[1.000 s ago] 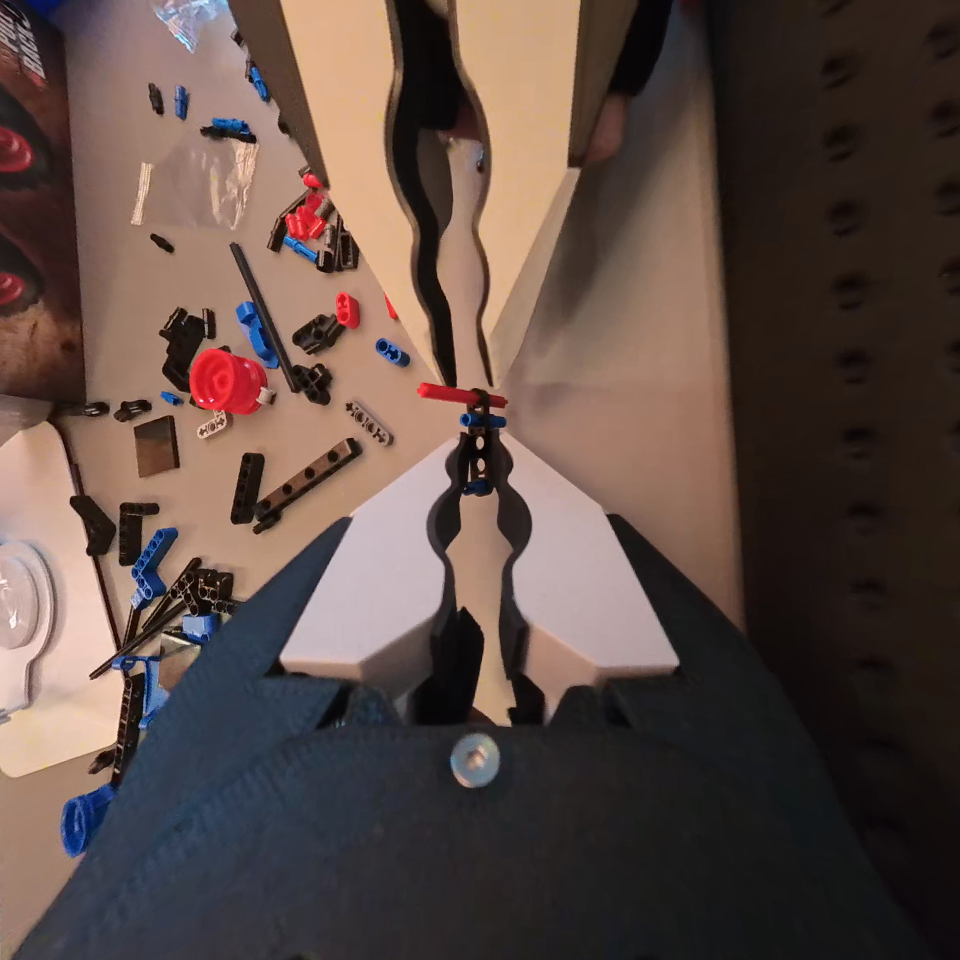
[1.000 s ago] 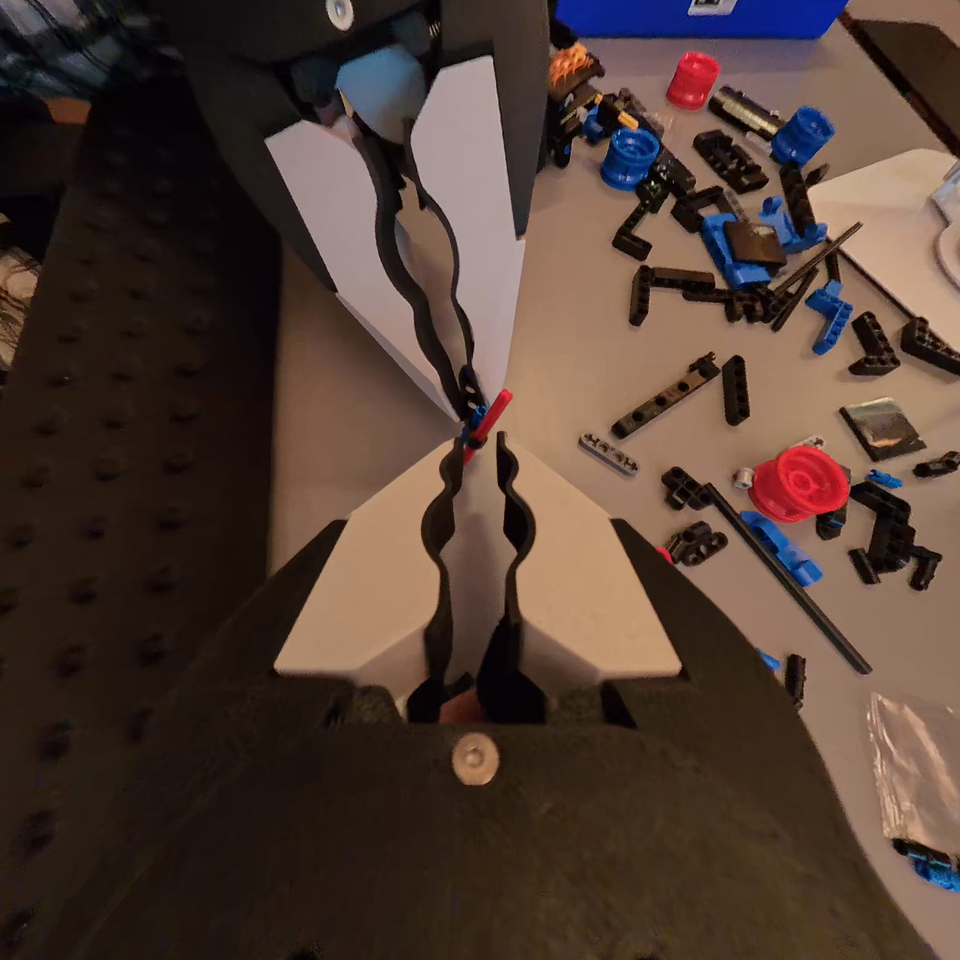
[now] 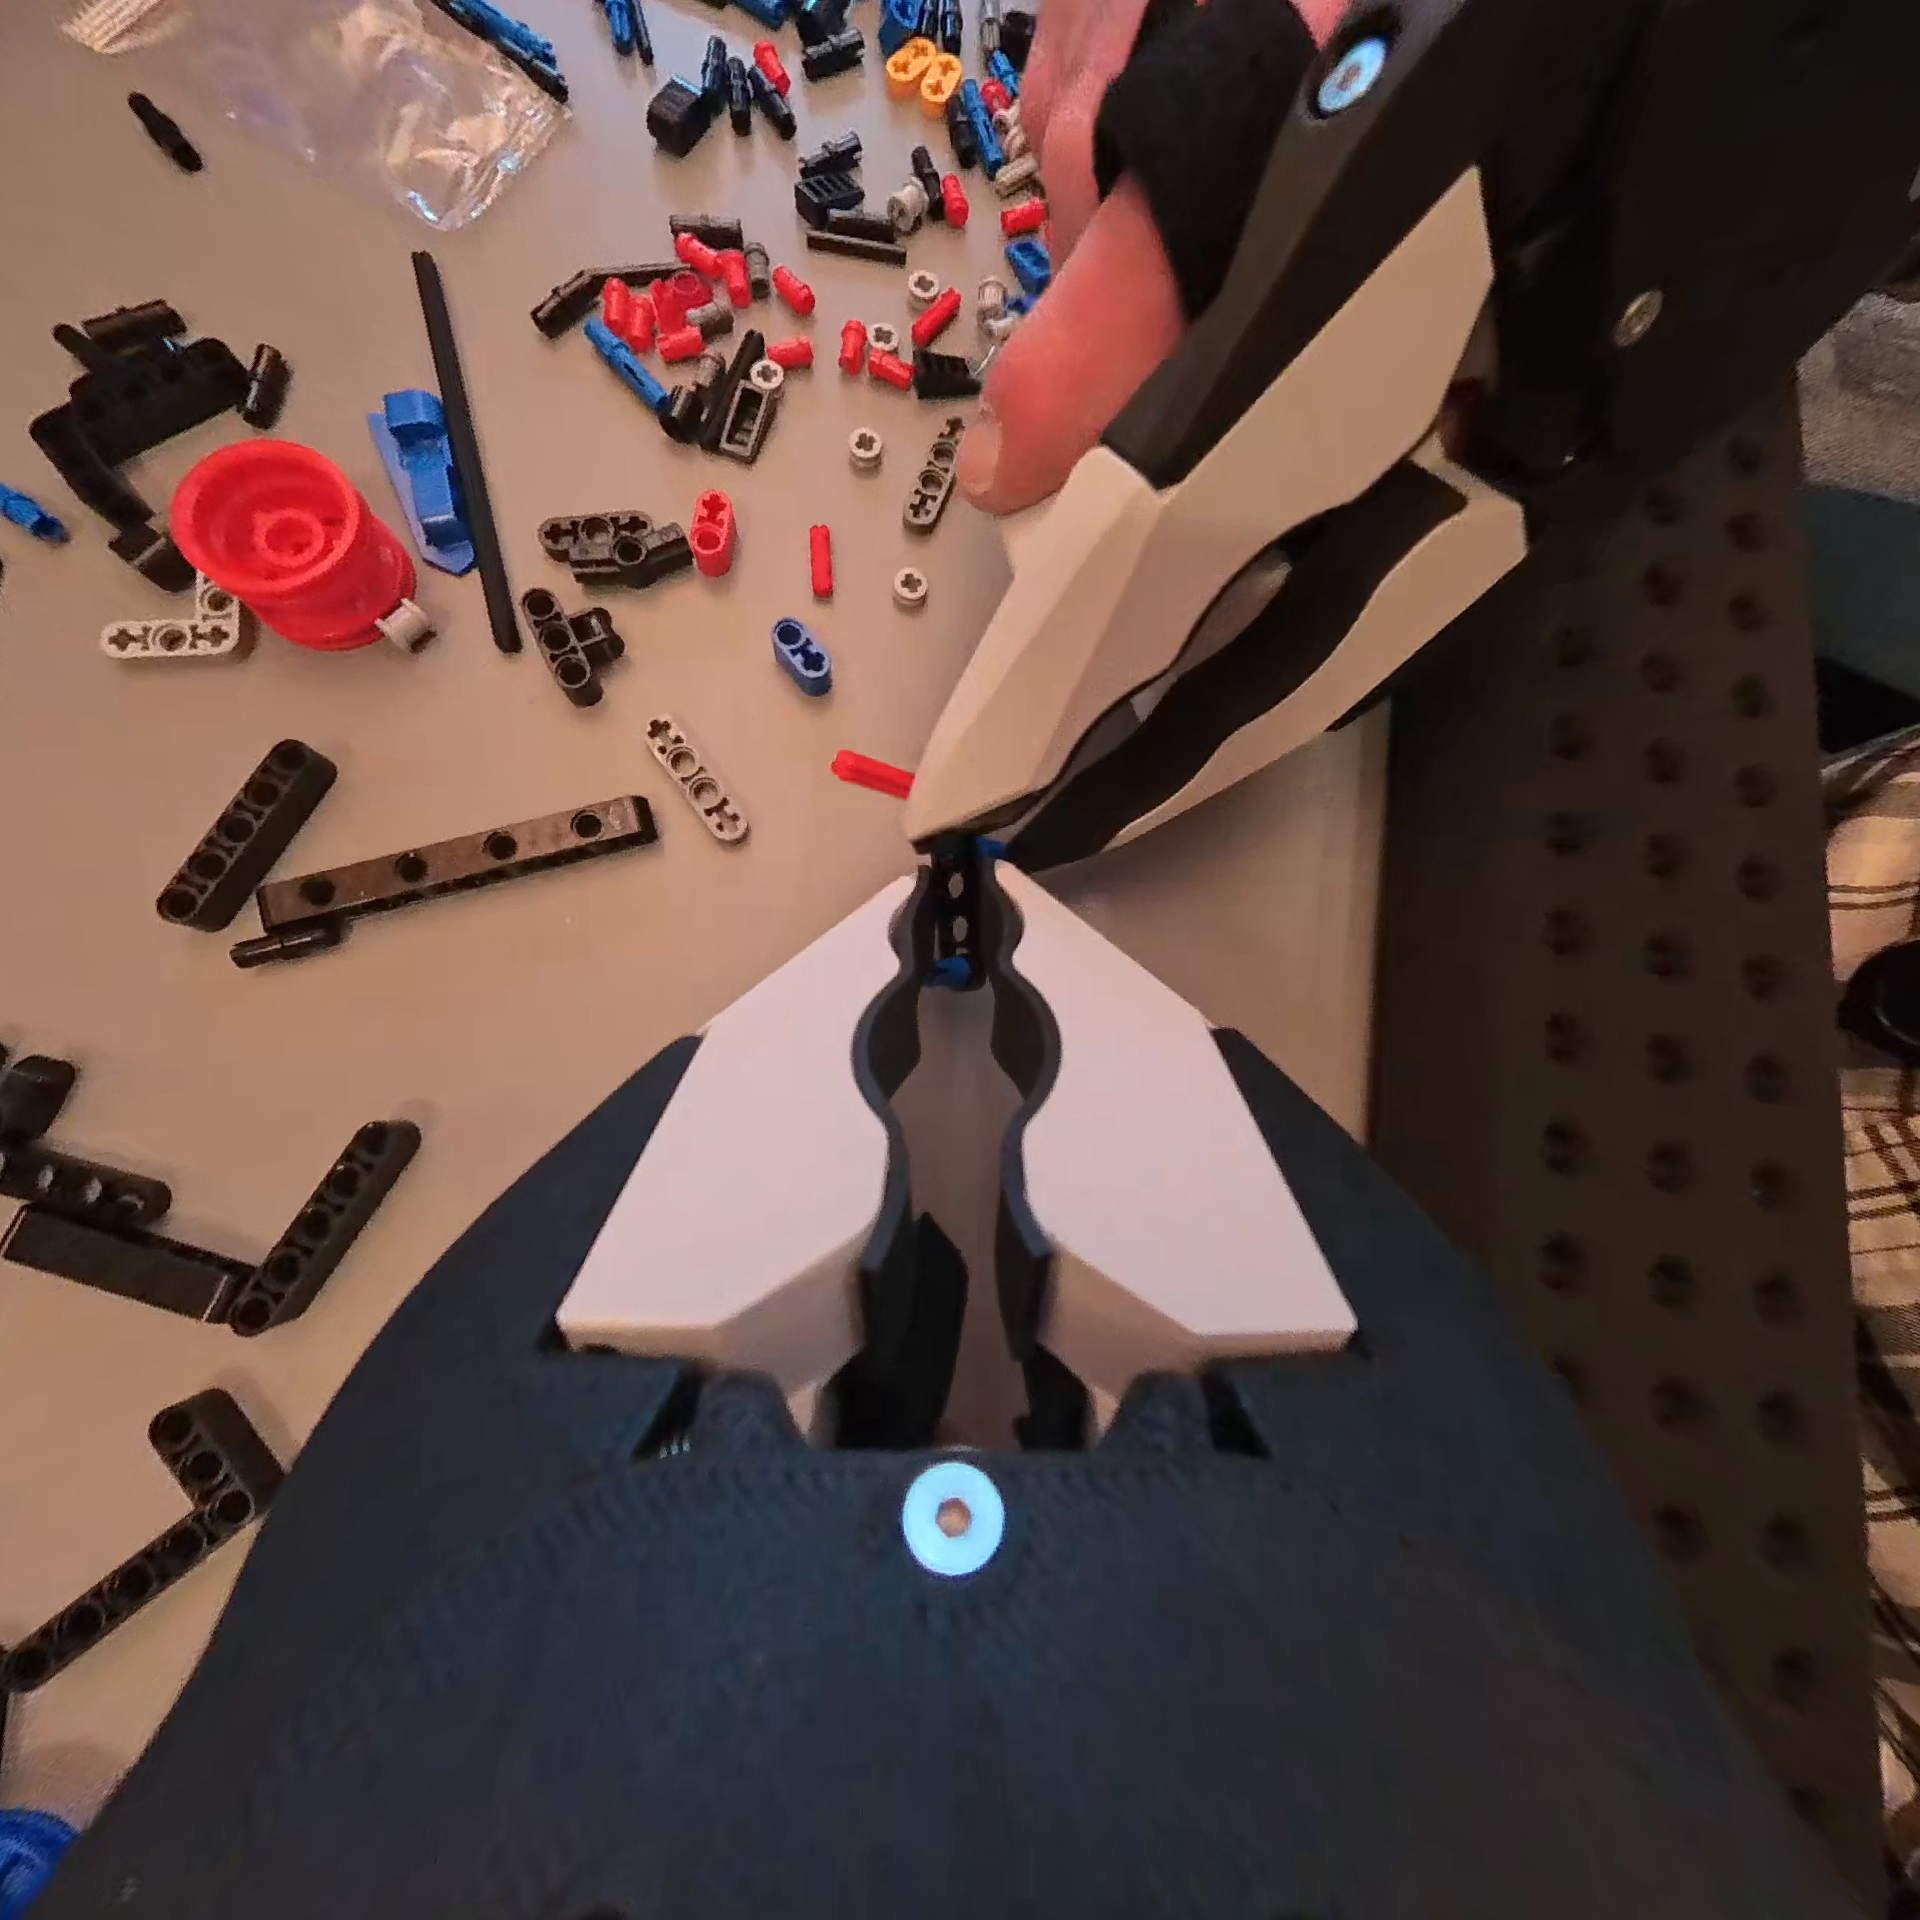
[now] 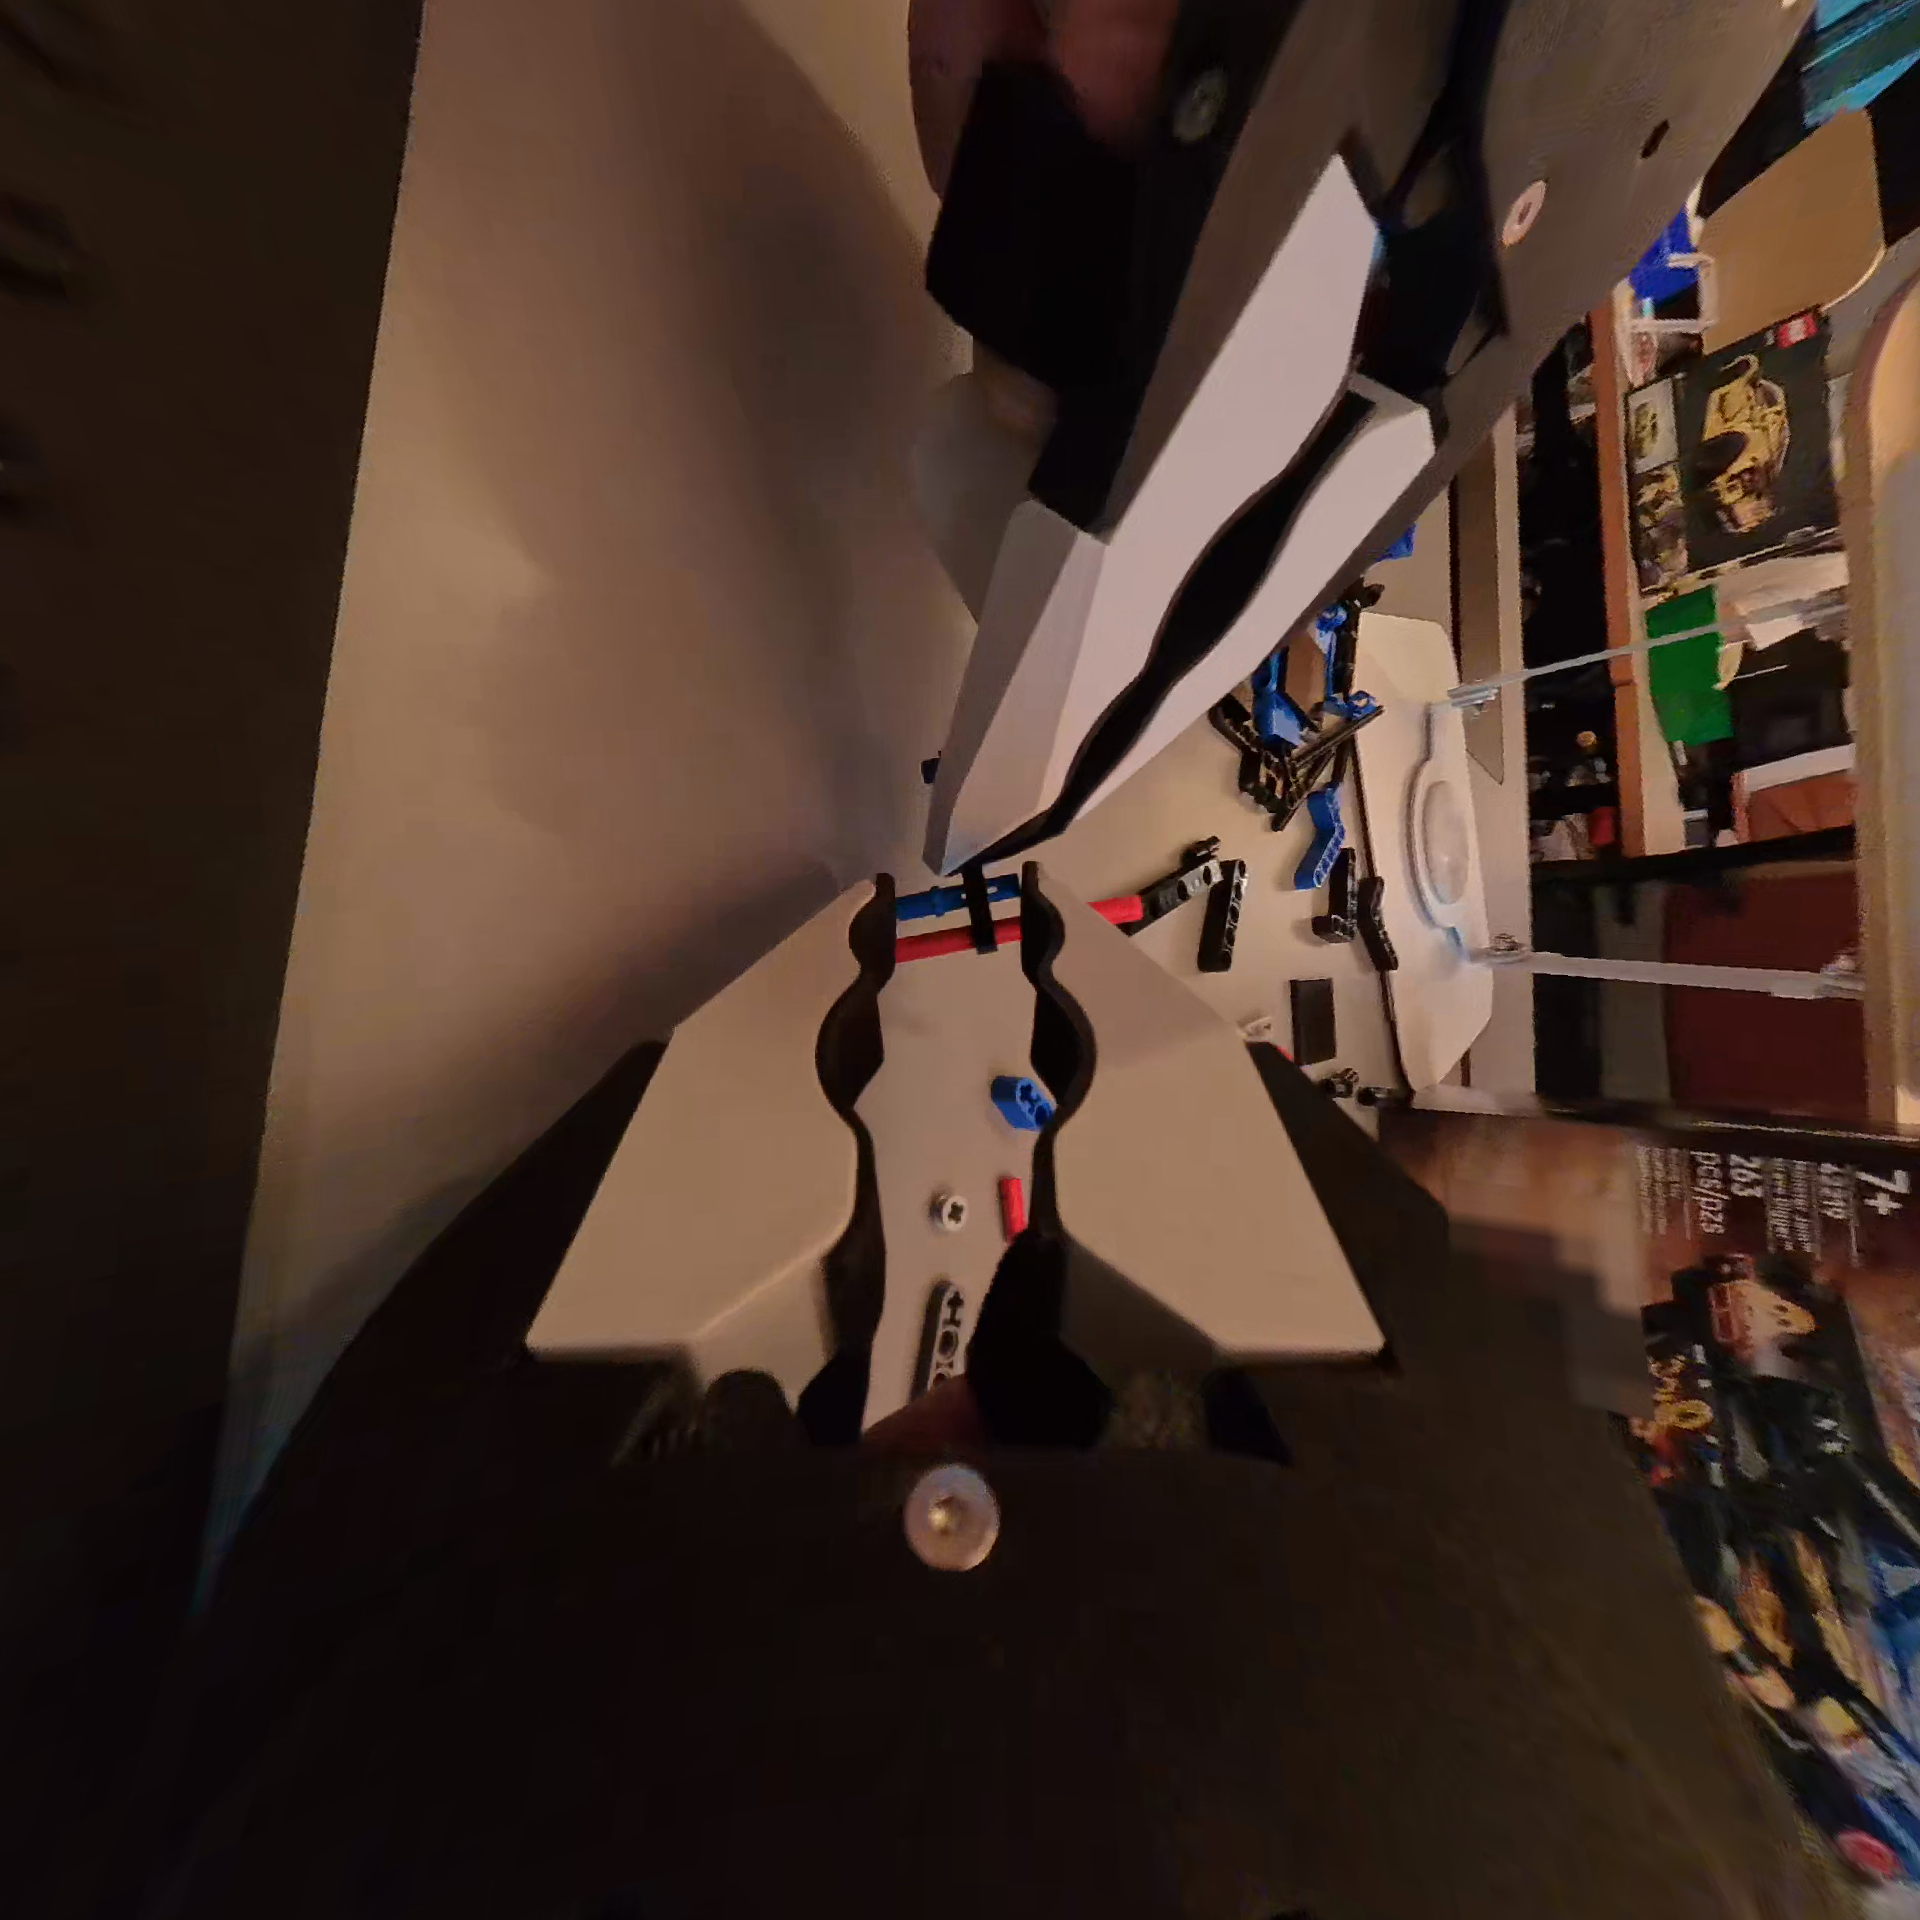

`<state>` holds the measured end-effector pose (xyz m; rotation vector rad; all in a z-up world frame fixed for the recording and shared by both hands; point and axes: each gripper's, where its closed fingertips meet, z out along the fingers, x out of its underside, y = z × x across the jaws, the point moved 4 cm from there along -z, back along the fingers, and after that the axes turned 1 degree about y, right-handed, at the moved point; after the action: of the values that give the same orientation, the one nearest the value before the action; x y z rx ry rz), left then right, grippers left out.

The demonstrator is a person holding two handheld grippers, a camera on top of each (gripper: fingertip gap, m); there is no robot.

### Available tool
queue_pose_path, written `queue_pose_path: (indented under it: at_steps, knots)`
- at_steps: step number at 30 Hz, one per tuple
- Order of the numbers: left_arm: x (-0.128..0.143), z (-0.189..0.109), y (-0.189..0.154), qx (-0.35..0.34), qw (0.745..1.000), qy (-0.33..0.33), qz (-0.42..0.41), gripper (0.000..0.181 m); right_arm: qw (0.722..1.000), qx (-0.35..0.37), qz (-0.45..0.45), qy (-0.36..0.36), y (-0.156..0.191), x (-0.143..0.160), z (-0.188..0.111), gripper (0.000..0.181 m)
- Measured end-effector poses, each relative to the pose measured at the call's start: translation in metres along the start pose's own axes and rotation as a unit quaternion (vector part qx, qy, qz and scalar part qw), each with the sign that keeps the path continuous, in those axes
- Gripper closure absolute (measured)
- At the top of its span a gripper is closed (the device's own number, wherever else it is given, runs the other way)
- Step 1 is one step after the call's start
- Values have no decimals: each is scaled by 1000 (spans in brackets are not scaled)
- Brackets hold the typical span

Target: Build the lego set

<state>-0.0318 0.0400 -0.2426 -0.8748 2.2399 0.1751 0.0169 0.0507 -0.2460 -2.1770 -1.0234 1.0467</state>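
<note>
Assembly of black beam (image 3: 954, 914) w/ blue pin and red axle (image 4: 940, 943) sits clamped in left gripper (image 3: 956, 894), above desk (image 3: 436, 1018), steady so right gripper (image 4: 954, 914) (fingers apart, straddling both rods) can press.

Dark navy textured housing on the left gripper (image 3: 954, 894), with a pale round washer (image 3: 953, 1519) set in the middle of the shell, just behind the fingers. Two white faceted fingers (image 3: 769, 1164) ahead of that washer, each lined on its inner edge with black wavy padding. Black textured housing on the right gripper (image 4: 951, 904), with a silver screw (image 4: 950, 1515) likewise centred behind matching white fingers (image 4: 707, 1184) with black scalloped liners. Farther from the washer, in the left wrist view, a hand (image 3: 1081, 312) on the right gripper's body, with a black strap (image 3: 1195, 135) across its fingers and small screws in the black casing beside it.
</note>
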Motion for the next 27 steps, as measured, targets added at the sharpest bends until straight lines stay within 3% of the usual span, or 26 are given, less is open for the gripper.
queue_pose_path:
  at_steps: [9,10,17,20,27]
  knots:
    - [2,2,2,3,1000,2,-2,177,1000,1,28,2,-2,0,2,162]
    - [1,2,1,11,1000,-2,-7,177,999,1,37,-2,-4,0,2,168]
    - [2,4,-1,23,1000,-2,-14,177,1000,3,25,-7,0,-1,-1,166]
    - [3,1,3,18,999,-8,-26,177,999,11,47,-25,-7,-1,-8,152]
    - [2,2,2,32,999,-16,-41,177,1000,-15,22,0,2,3,0,157]
